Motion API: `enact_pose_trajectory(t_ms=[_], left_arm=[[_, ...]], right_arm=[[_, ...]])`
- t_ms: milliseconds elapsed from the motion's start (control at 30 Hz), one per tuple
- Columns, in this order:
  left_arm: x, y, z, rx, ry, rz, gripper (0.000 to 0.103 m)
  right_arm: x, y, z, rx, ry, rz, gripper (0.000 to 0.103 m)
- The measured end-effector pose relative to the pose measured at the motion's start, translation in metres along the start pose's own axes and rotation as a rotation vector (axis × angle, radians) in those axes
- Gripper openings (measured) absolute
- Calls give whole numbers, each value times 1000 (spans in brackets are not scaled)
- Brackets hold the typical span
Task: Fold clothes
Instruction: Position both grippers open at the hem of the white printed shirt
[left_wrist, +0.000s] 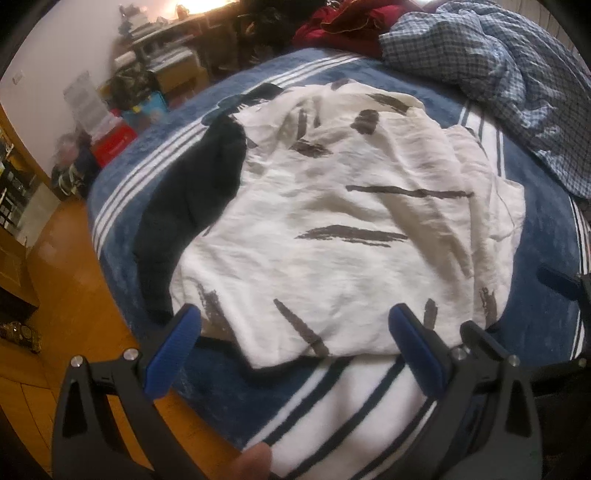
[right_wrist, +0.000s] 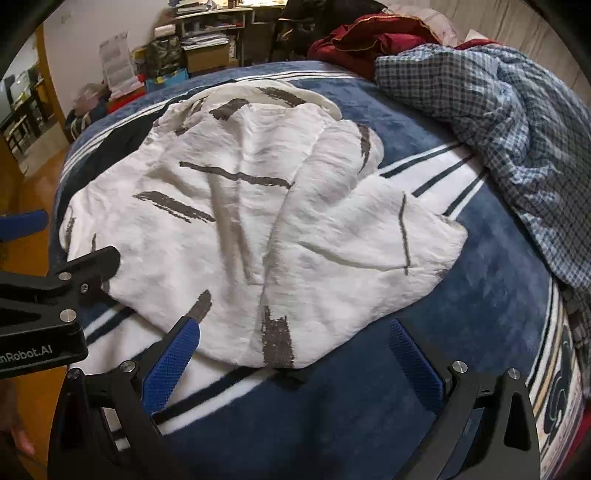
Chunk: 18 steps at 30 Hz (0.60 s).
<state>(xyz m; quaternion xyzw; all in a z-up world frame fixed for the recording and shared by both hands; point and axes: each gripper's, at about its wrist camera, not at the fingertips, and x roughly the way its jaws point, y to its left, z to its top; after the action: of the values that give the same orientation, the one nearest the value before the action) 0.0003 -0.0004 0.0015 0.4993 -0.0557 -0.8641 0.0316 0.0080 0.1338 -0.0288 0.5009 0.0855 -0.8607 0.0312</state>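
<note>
A white garment with dark brush-stroke marks (left_wrist: 332, 229) (right_wrist: 258, 221) lies spread and wrinkled on the blue striped bed cover (left_wrist: 332, 398) (right_wrist: 351, 398). Its right sleeve is laid out to the side in the right wrist view. A dark navy garment (left_wrist: 188, 195) sticks out from under its left edge. My left gripper (left_wrist: 295, 321) hovers open just before the near hem, nothing between its blue pads. My right gripper (right_wrist: 295, 339) is open too, over the hem's lower middle. The left gripper's body (right_wrist: 48, 291) shows at the left of the right wrist view.
A blue checked shirt (left_wrist: 498, 66) (right_wrist: 498, 122) and a dark red bundle (left_wrist: 343, 26) (right_wrist: 373, 37) are piled at the bed's far right. Wooden floor (left_wrist: 62, 288) lies left of the bed, with cluttered shelves and boxes (left_wrist: 162, 62) along the far wall.
</note>
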Motion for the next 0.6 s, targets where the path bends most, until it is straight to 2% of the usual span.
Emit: enact_pose_trajectory(t_ms=[67, 167, 267, 433, 600], left_arm=[[-4, -17, -6, 30, -17, 28, 101], [-5, -34, -7, 26, -3, 17, 101], [-4, -20, -8, -7, 2, -30, 101], [2, 6, 0, 4, 30, -74, 101], [3, 11, 2, 4, 38, -74, 101]], right_arm=[[1, -2, 0, 9, 6, 7, 102], [2, -6, 0, 23, 14, 17, 102], [2, -10, 0, 37, 23, 28, 102], [-1, -6, 1, 39, 17, 10, 102], [-2, -8, 2, 41, 13, 8, 102]])
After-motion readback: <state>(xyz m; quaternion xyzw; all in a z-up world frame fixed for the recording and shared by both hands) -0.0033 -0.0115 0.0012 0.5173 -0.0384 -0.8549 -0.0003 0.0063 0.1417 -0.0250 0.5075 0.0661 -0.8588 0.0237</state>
